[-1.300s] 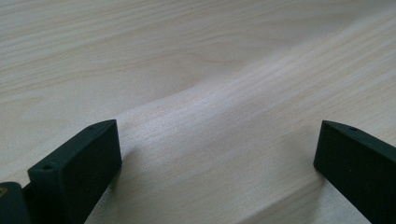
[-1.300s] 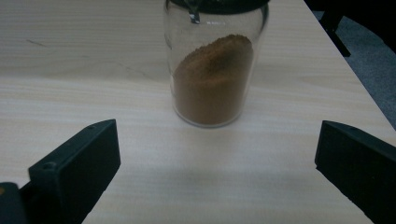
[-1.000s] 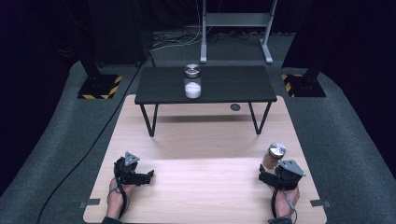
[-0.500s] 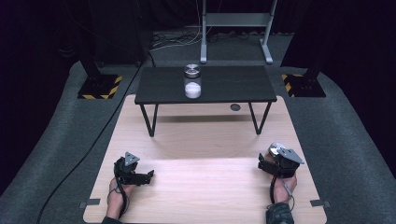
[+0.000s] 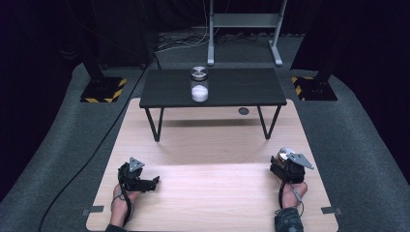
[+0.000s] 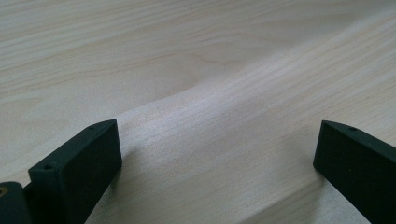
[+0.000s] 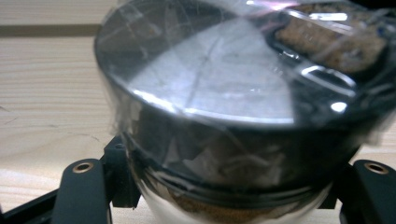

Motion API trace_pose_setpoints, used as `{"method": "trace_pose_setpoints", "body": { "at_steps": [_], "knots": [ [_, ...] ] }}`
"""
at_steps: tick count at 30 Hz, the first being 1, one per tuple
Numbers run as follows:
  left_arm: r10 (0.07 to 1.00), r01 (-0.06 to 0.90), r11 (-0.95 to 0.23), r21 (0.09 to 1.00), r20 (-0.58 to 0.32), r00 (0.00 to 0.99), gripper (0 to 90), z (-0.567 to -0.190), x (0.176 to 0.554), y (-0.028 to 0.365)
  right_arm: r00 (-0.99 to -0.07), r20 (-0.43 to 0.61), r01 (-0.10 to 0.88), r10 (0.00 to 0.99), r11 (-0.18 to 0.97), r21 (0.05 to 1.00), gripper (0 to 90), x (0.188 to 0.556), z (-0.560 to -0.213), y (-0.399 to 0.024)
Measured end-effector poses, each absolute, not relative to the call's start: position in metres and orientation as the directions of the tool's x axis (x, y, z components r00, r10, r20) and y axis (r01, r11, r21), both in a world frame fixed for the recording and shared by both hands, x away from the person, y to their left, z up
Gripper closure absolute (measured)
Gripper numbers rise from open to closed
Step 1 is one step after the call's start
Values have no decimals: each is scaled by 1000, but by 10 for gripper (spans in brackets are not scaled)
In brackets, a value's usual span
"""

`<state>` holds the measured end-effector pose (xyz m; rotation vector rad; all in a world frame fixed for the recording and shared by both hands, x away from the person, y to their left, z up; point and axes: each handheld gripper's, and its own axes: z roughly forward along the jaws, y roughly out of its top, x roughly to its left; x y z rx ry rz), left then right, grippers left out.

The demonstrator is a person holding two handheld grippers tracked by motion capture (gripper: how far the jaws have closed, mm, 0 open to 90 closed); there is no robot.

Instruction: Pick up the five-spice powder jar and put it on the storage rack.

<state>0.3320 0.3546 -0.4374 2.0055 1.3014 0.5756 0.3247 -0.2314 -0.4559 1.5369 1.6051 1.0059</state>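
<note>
A jar [image 7: 233, 116] with a metal lid, wrapped in clear film and holding brown contents, is seen clamped between the two black jaws of the right gripper [image 5: 285, 166]. In the right gripper view it stands tight between the jaws, its lid facing the camera and slightly tilted. In the high view this jar is largely covered by the gripper's grey three-cornered plate, and only a bit of its lid is seen.

The right gripper is held low over the near right part of the light wooden bench [image 5: 212, 203], with the person's right hand [image 5: 292, 193] behind it and the forearm entering from the near edge of the bench.

At the near left part of the bench the left gripper [image 5: 153, 182] is held by the left hand [image 5: 121, 195], lying low and turned toward the middle of the bench. Its jaws are spread wide with nothing between them, just above the bare wood.

At the far edge of the bench a small black table [image 5: 241, 89] is placed, and on it a second jar [image 5: 199, 83] with white contents stands upright, well apart from both grippers.
</note>
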Motion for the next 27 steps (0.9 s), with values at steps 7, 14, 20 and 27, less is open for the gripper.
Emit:
{"method": "trace_pose_setpoints", "body": {
  "at_steps": [7,14,20,27],
  "knots": [
    [914,619,-278,735,5,405,6,-437,332,355,-84,25,462,996,17,887,297,322,-453,-232],
    [914,619,-279,735,5,405,6,-437,332,355,-109,20,460,994,32,888,297,320,-443,-232],
    [914,619,-279,735,5,405,6,-437,332,355,-125,26,446,992,33,894,297,315,-435,-235],
    [914,619,-279,734,6,405,6,-437,332,355,-138,35,440,990,30,898,297,314,-427,-237]
  ]
}}
